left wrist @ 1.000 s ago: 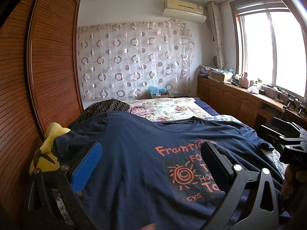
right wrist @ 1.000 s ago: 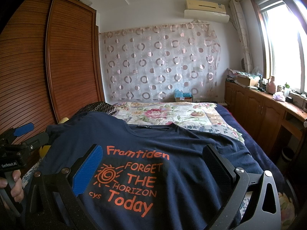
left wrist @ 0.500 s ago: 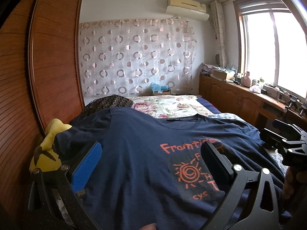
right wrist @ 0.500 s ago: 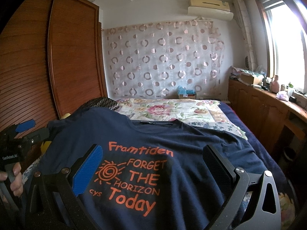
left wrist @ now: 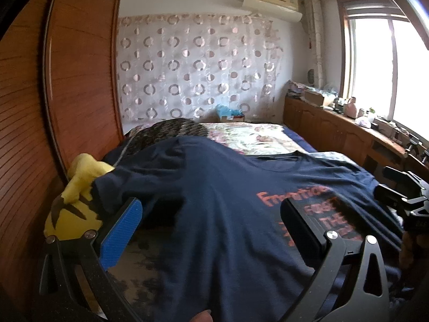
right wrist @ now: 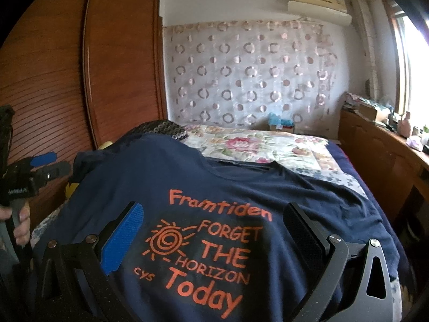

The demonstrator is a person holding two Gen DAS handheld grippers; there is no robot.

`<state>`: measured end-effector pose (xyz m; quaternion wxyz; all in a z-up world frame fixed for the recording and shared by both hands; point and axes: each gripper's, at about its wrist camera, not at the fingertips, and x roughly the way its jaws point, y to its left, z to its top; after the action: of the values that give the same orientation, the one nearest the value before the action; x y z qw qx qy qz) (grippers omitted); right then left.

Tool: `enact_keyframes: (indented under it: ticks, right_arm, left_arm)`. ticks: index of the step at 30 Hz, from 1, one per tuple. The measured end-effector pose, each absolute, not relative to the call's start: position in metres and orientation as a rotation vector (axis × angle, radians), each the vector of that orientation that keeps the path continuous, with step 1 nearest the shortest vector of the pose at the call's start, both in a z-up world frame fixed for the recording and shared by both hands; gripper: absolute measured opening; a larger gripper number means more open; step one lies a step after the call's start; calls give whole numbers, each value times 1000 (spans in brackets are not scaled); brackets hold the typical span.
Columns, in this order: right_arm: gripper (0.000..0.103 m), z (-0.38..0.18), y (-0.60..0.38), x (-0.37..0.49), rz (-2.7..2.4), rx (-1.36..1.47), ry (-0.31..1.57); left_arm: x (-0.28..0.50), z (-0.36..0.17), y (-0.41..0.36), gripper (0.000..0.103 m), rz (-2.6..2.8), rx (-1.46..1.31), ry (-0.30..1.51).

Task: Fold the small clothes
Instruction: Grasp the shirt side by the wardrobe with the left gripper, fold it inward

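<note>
Our left gripper (left wrist: 209, 230) has swung left toward the sleeve while the navy T-shirt (right wrist: 214, 201) lies flat, print up, on the bed (right wrist: 268, 145), both grippers (right wrist: 211, 230) open, apparently beginning the first fold.

- a yellow plush toy (left wrist: 76, 201) is seen at the bed's left edge, beside the wooden wardrobe (left wrist: 53, 94).
- a floral bedspread (right wrist: 257, 145) is spread over the bed.
- a circle-patterned curtain (right wrist: 252, 72) is hung on the far wall, below an air conditioner (left wrist: 270, 1).

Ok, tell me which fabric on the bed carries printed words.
The navy T-shirt, spread nearest the tongs, with orange lettering; the floral bedspread and dark patterned pillow have none.
</note>
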<state>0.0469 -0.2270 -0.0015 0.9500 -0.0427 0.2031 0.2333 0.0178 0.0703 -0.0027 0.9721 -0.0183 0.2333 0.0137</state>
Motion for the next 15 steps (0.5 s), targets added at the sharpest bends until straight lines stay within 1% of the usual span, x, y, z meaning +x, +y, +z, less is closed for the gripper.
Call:
enact_keyframes:
  ticks: [2, 4, 6, 7, 9, 11, 13, 15]
  right_arm:
    - [103, -3, -228, 51, 483, -91, 424]
    - [103, -4, -228, 56, 495, -96, 436]
    - [103, -3, -227, 61, 504, -102, 448]
    - [103, -3, -227, 63, 510, -105, 452]
    - [103, -1, -226, 67, 517, -109, 460]
    - [103, 0, -226, 69, 525, -112, 462]
    - [103, -1, -226, 69, 530, -117, 465]
    - [103, -2, -225, 73, 537, -123, 474]
  left_arm:
    - [22, -6, 85, 103, 43, -42, 483]
    - [28, -11, 100, 101, 54, -50, 497]
    - [31, -14, 116, 94, 74, -57, 513]
    - [33, -16, 120, 93, 77, -62, 517]
    - [40, -21, 136, 84, 65, -91, 539]
    - [47, -24, 148, 78, 86, -96, 560]
    - [51, -26, 156, 77, 107, -83, 556]
    - [57, -28, 166, 69, 118, -85, 568]
